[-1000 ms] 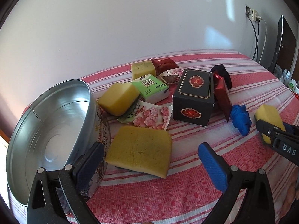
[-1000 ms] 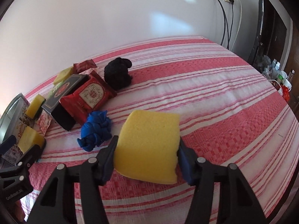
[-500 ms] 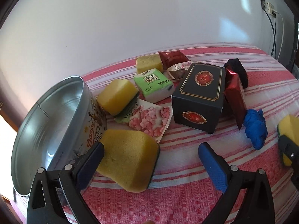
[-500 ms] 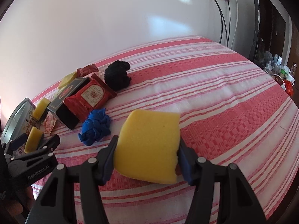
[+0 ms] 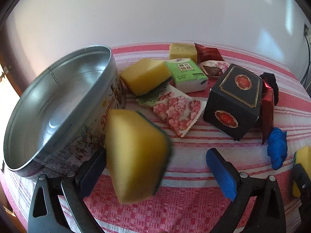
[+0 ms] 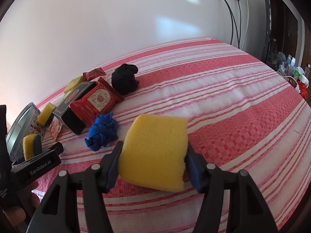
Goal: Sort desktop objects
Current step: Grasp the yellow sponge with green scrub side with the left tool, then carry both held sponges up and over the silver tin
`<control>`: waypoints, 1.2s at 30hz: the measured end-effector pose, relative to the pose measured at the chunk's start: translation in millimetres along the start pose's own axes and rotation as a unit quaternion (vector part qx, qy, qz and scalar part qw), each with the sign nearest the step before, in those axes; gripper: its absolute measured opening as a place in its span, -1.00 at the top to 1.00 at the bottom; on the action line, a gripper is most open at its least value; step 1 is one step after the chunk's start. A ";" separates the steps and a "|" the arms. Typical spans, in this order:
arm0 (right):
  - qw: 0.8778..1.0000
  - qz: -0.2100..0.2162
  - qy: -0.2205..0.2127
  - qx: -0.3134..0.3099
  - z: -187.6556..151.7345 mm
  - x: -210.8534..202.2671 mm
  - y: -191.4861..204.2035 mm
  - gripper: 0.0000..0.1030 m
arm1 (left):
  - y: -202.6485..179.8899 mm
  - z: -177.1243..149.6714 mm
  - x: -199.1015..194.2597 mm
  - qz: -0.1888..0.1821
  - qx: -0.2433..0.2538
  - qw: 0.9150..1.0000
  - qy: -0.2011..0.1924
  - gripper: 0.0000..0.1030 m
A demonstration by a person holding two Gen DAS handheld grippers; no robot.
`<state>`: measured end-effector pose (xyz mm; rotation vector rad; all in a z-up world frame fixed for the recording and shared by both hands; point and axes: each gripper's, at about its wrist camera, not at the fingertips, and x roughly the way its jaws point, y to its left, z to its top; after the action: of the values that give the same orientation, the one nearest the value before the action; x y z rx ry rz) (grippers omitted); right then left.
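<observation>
My left gripper (image 5: 155,167) is open, its jaws wide apart. A yellow sponge with a green scouring side (image 5: 136,155) stands tilted on edge between them, against the left pad only, blurred. It also shows in the right wrist view (image 6: 32,145). The round metal tin (image 5: 58,104) lies tipped just left of it. My right gripper (image 6: 153,165) is shut on a plain yellow sponge (image 6: 155,151), held above the striped cloth.
On the red-striped tablecloth (image 6: 233,101) lie a black box (image 5: 233,101), a second yellow sponge (image 5: 145,75), a green tissue pack (image 5: 186,73), a floral packet (image 5: 175,106), red snack packets (image 6: 97,101), a blue cloth wad (image 6: 102,132) and a black cloth wad (image 6: 125,81).
The left gripper moved in on the flat sponge; the sponge has tipped up onto its edge beside the left pad. The tin looms closer. The right gripper still holds its sponge.
</observation>
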<state>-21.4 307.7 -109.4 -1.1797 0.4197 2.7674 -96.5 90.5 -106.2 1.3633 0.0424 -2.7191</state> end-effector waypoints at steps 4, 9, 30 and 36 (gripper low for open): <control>1.000 0.004 -0.001 0.003 -0.2 -0.4 -0.4 -0.20 | -2.6 2.2 5.5 -0.017 -0.008 1.000 0.004 -0.98; 1.000 0.001 -0.001 0.001 -0.9 -0.9 -0.3 -0.20 | -3.0 4.6 8.2 -0.037 -0.005 0.999 -0.001 -0.97; 0.999 -0.006 -0.044 0.012 -2.4 -18.1 -1.1 -0.13 | 20.7 3.2 -15.6 -0.125 0.021 0.990 -0.055 0.32; 0.996 -0.006 -0.088 0.001 -10.0 -36.0 19.0 -0.13 | 35.5 -1.0 -47.8 -0.132 0.034 0.986 -0.099 0.32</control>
<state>6.6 287.1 -86.1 -0.9240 0.3964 2.8284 -63.8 59.0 -67.9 1.1689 0.1260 -3.0916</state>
